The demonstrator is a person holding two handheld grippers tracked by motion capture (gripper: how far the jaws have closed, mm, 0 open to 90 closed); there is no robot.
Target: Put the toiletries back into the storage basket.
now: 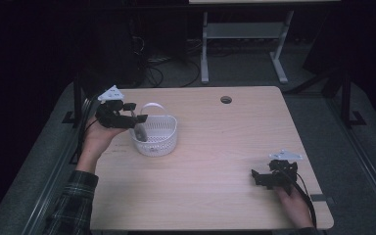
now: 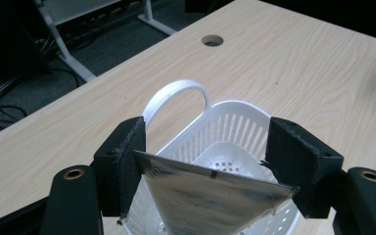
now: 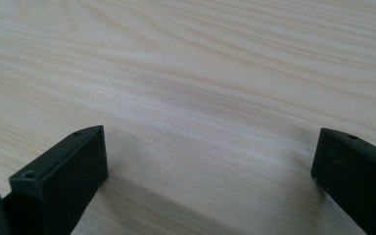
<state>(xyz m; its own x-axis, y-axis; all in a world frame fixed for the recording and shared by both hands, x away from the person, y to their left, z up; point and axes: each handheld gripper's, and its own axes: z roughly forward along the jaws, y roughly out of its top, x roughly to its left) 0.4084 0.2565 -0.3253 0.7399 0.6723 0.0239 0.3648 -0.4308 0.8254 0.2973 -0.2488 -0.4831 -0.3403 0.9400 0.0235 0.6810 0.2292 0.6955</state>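
Silver foil pouch held over the white slotted plastic basket, ready to go in.

At the left of the high view, the left gripper (image 1: 136, 119) pinches a flat, silvery foil pouch (image 1: 140, 131) by its top edge, so the pouch hangs point-down over the white slotted plastic basket with a hoop handle (image 1: 162, 140); holding it by the wide end apparently lets the narrow end slip inside first. In the left gripper view both black pads press on the pouch's (image 2: 210, 193) upper corners, with the basket's rim (image 2: 235, 106) just behind and below. The basket stands on the pale wooden table (image 1: 225, 147), left of centre. At the lower right the right gripper (image 1: 257, 177) rests low by the table, jaws spread with nothing between them, likely parked out of the way.
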